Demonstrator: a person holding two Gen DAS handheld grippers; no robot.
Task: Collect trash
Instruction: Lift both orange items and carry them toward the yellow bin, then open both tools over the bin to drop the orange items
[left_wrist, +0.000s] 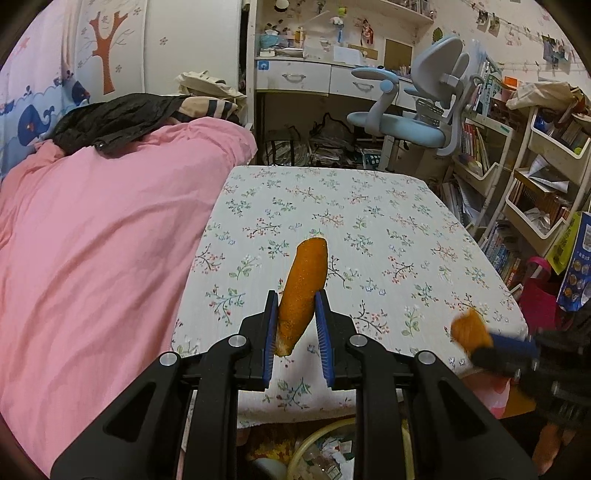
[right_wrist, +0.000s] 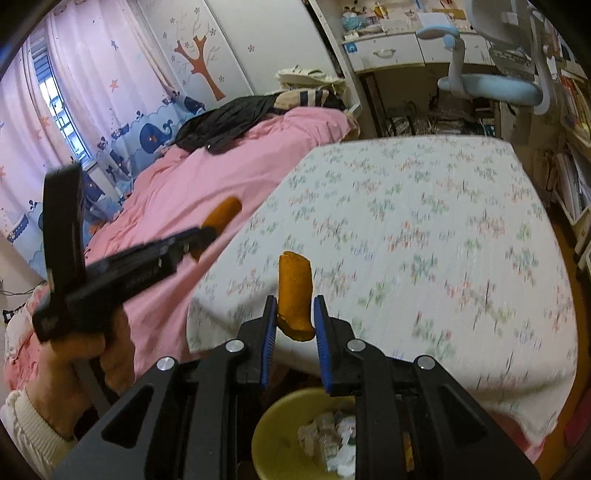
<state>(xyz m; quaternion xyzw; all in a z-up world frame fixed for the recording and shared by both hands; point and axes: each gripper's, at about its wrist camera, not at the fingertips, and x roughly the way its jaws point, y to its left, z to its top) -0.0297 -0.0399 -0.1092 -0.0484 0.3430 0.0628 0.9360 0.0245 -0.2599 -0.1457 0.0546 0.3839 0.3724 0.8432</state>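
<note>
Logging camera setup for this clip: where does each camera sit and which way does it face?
Left wrist: on the left gripper, facing along its fingers over the floral table; a long orange peel is clamped.
Right wrist: on the right gripper, clamping a shorter peel above the yellow bin; the left hand shows.
Shared: table, pink bed, each other's gripper.

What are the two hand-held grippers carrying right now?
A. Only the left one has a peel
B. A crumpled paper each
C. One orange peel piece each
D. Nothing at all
C. The left hand-held gripper pinches a long orange peel piece between its blue pads, and the right hand-held gripper pinches a shorter orange peel piece, both held above the yellow trash bin.
</note>
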